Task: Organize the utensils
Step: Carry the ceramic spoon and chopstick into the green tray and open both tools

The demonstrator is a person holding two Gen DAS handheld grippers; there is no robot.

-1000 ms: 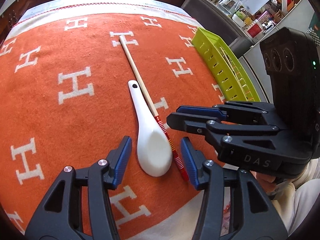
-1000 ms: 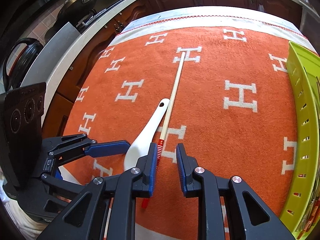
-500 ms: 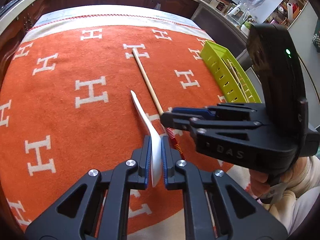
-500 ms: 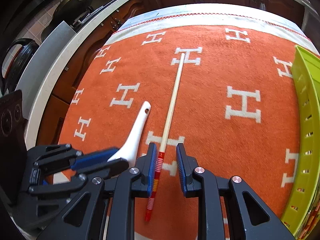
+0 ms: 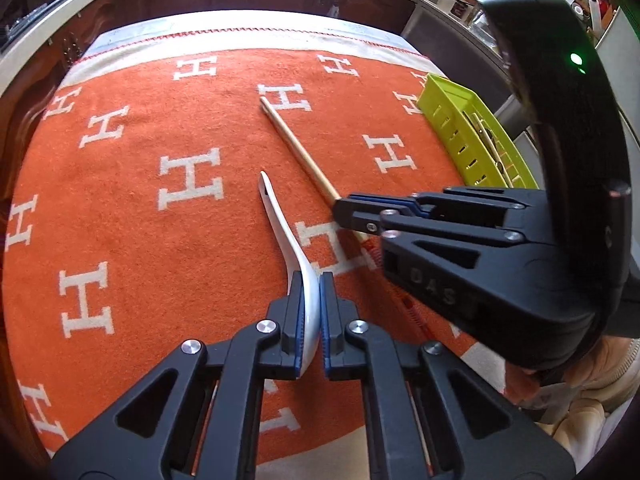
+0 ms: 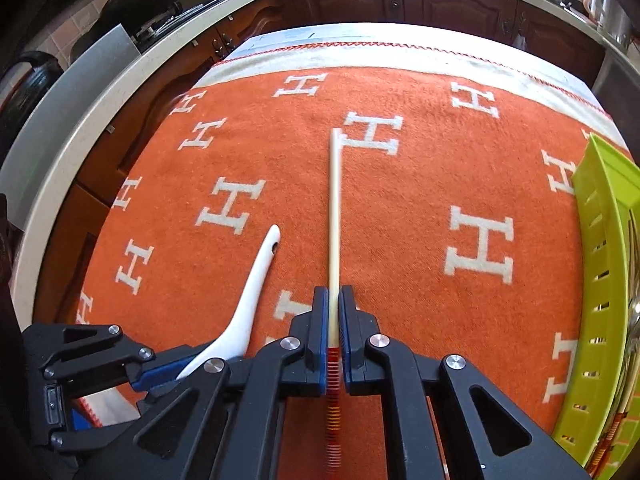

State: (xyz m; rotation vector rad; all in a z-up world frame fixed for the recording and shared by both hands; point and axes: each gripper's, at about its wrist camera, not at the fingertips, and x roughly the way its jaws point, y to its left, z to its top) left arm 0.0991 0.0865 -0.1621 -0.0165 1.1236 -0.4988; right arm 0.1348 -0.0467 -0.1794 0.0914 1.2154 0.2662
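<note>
both claws are clamped on utensils. left claw (image 5: 310,308) has its blue pads pressed against the bowl of the white ceramic spoon (image 5: 286,240), which stands on edge between them, its handle reaching forward over the orange blanket (image 5: 168,256) and its holed tip pointing away. right claw (image 6: 333,334) pinches the chopstick (image 6: 334,216) near where the pale wooden shaft meets the red-and-yellow banded end; the shaft runs straight ahead from the pads and its far tip sits over a white h on the blanket. whether either utensil is lifted off the cloth cannot be told for sure.

the two claws sit side by side and close, the right one just to the right of the left and a little ahead, both aimed at the far edge of the tabletop (image 6: 400,50). seen from the left wrist, the right claw's body fills the lower right and hides the chopstick's banded end.

the green slotted tray (image 6: 600,264) lies along the right edge of the blanket, well apart from both claws, with some utensils already inside. between the claws and the tray is bare orange cloth. the blanket's pale border with red stitching marks the far edge, with dark wooden cabinets (image 6: 436,0) beyond; to the left a curved pale counter edge (image 6: 72,152) runs beside the tabletop.
</note>
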